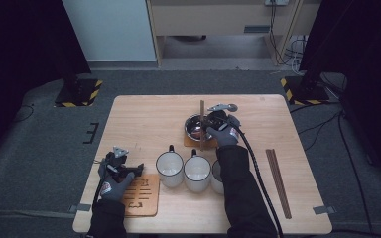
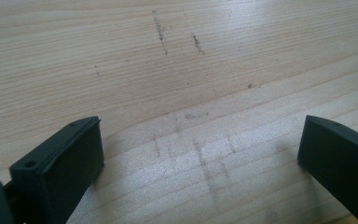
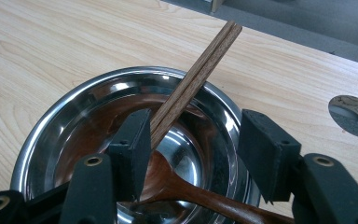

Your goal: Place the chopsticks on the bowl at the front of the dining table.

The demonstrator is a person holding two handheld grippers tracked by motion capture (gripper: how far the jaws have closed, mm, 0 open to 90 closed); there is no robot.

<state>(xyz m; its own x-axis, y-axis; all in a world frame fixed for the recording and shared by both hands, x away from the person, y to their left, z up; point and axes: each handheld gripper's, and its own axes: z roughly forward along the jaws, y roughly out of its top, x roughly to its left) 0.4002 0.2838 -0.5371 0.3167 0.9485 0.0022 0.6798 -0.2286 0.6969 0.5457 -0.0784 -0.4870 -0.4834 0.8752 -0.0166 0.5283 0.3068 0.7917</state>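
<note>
A steel bowl (image 1: pixel 192 130) (image 3: pixel 51 121) sits on a wooden coaster (image 1: pixel 192 143) at the table's middle back. A pair of wooden chopsticks (image 1: pixel 202 111) (image 3: pixel 200 70) lies across the bowl, and a wooden spoon (image 3: pixel 186 191) rests inside it. My right gripper (image 1: pixel 210 130) (image 3: pixel 198 135) hovers over the bowl, open; the chopsticks run past the inner face of one jaw while the other jaw stands well apart from them. My left gripper (image 1: pixel 135 169) (image 2: pixel 200 149) is open over bare table (image 2: pixel 168 56) at the front left, with nothing between its jaws.
Three white mugs (image 1: pixel 169 167) (image 1: pixel 197 169) (image 1: pixel 218 174) stand in a row at the front middle. A slatted wooden trivet (image 1: pixel 141 196) lies beside the left hand. Another chopstick pair (image 1: pixel 278 182) lies at the right. A round hole (image 3: pixel 354 114) is cut in the tabletop.
</note>
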